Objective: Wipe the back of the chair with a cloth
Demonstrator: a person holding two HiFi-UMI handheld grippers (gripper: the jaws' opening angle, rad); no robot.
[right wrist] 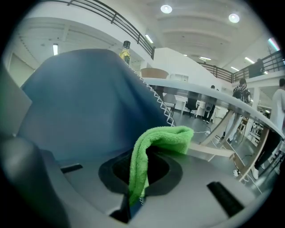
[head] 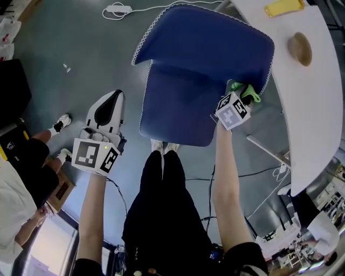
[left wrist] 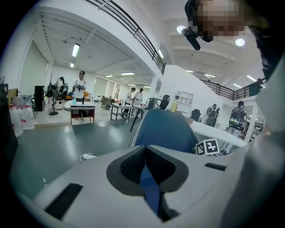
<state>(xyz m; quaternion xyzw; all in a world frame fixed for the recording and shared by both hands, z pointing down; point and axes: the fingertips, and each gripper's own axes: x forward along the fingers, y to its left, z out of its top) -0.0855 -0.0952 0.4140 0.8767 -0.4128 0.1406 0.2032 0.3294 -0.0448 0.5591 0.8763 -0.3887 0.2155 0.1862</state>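
Observation:
A blue chair point(head: 199, 59) stands in front of me, its backrest point(head: 210, 38) edged with white stitching and its seat point(head: 178, 108) below. My right gripper point(head: 249, 91) is shut on a green cloth point(head: 245, 90) at the lower right side of the backrest. In the right gripper view the cloth point(right wrist: 151, 151) droops out of the jaws beside the blue backrest point(right wrist: 84, 102). My left gripper point(head: 114, 99) hangs left of the seat, shut with nothing in it; the chair point(left wrist: 167, 131) shows ahead of it.
A white curved table point(head: 307, 91) runs along the right with a yellow object point(head: 284, 7) and a brown object point(head: 299, 48) on it. A white power strip point(head: 118, 8) lies on the grey floor. People point(head: 21, 161) stand at the left.

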